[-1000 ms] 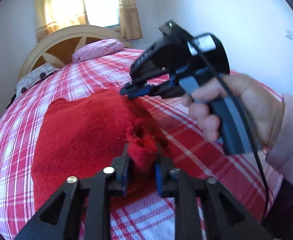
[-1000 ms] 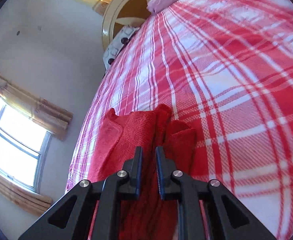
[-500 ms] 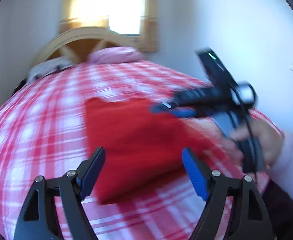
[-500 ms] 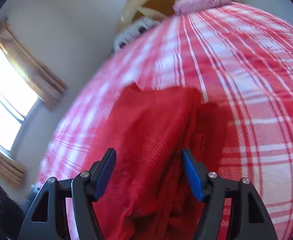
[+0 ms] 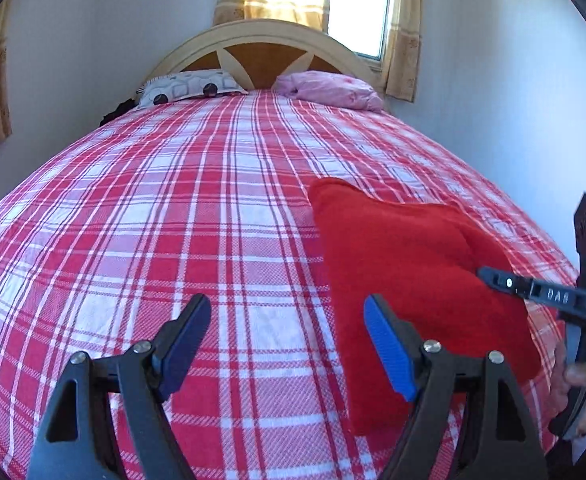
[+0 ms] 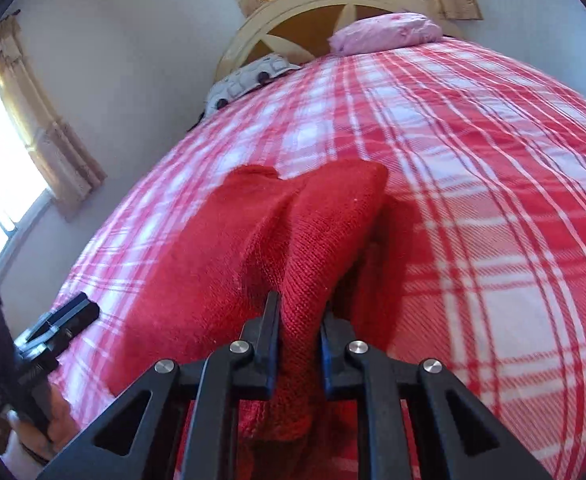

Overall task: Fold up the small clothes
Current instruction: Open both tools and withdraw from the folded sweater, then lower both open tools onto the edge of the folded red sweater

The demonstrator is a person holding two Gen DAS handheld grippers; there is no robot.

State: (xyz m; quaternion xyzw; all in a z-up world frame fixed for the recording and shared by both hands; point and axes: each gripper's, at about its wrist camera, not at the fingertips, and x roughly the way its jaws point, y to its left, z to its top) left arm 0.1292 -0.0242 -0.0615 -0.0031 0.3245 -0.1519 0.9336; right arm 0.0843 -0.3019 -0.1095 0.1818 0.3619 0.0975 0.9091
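My left gripper (image 5: 287,346) stands wide open over bare checked bedspread (image 5: 197,216), with nothing between its blue pads. A second ago those pads were pinched on a bunched fold of the red knitted garment (image 5: 417,276); half a second ago they were already spread as they are now, with the cloth lying ahead of them. Now the garment lies to the right of the left gripper, its left edge just behind the right-hand pad, flat on the bed with one folded layer on top.

My right gripper (image 6: 299,334) has just been closing, and its jaws now pinch a raised ridge of the same garment (image 6: 317,240) between them. Half a second ago they were spread apart over the cloth; a second ago they were nearly together with red fabric below them. From the pinch the fabric rises in a tent toward the far side, and the rest spreads left across the bedspread (image 6: 493,184).

In the left wrist view the right gripper (image 5: 493,278) reaches in from the right edge, tips over the garment's right side. In the right wrist view the left gripper (image 6: 67,314) sits at the near left, off the cloth's edge.

At the far end, a patterned pillow (image 5: 191,86) and a pink pillow (image 5: 331,88) lie against the headboard (image 5: 265,40).
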